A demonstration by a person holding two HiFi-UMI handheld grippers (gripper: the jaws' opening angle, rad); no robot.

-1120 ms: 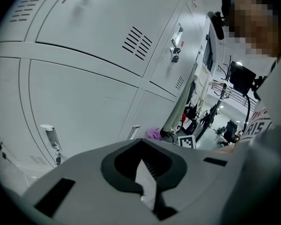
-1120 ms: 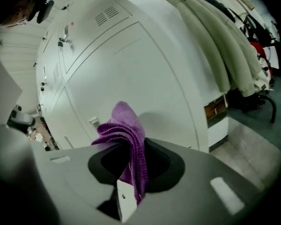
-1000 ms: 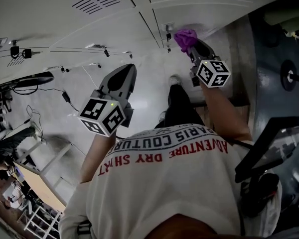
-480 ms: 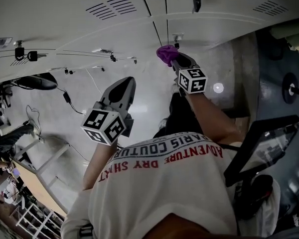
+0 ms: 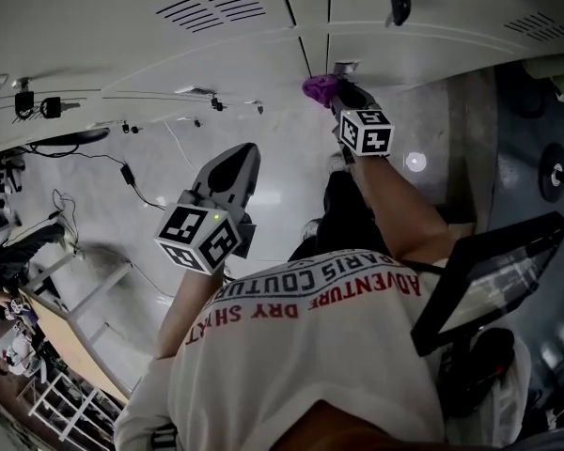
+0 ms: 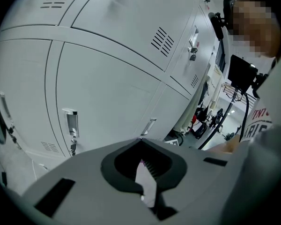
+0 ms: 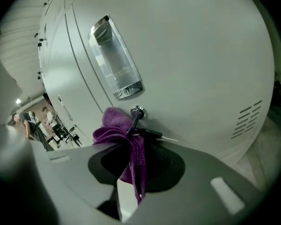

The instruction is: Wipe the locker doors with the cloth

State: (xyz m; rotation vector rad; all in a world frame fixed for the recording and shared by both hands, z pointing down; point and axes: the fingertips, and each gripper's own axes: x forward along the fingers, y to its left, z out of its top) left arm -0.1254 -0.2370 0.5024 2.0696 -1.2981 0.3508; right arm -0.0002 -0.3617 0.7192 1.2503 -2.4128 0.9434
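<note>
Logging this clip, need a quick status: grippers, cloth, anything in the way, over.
Left gripper shut, empty, off the lockers. Right gripper shut on purple cloth, at the locker door. Key in lock touching cloth.

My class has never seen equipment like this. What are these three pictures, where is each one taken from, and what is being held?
There is no robot: a person holds a two-jaw tool in each hand. The head view comes from a camera on the person's head, looking steeply down over a white T-shirt. The other two come from cameras riding on each tool, looking along its jaws. The right tool is shut on a purple cloth, held against a grey locker door beside the key in its lock, below the handle. The left tool is shut and empty, away from the lockers. The patterned cube on each is part of the tool.
</note>
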